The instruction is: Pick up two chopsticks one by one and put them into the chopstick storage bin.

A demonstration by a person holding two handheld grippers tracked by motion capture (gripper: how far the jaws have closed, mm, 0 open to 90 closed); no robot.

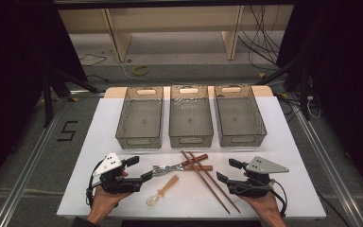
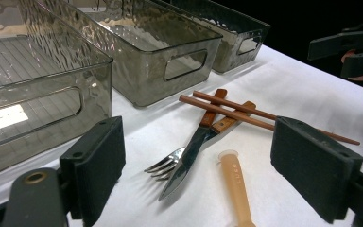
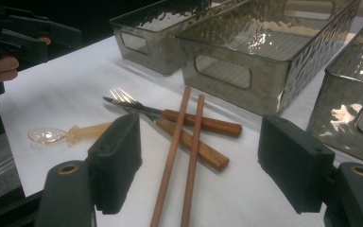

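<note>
On the white-covered bench, the cutlery lies in a loose pile at the centre of the near half, between the two hand-held grippers. The left hand-held gripper sits at about 8 o'clock from the bench centre, held in the person's left hand, its jaws standing apart with nothing between them; from the left gripper view its pads frame the fork and knife tips without touching them. The right hand-held gripper sits at about 4 o'clock, held in the right hand, its jaws likewise wide and empty, pointing toward the pile.

The knife and the fork, both with wooden handles, lie crossed, tips toward the left gripper. The pair of chopsticks lies across those handles, running from the pile's 12 o'clock side down toward 5 o'clock, their near ends close to the right gripper. The clear spoon with a pale orange handle lies just at 7 o'clock of the knife and fork, apart from them, bowl nearest the person.

Three smoked translucent bins stand side by side at 12 o'clock along the far half: the left bin, the middle bin and the right bin, each with a slot handle facing the cutlery
</note>
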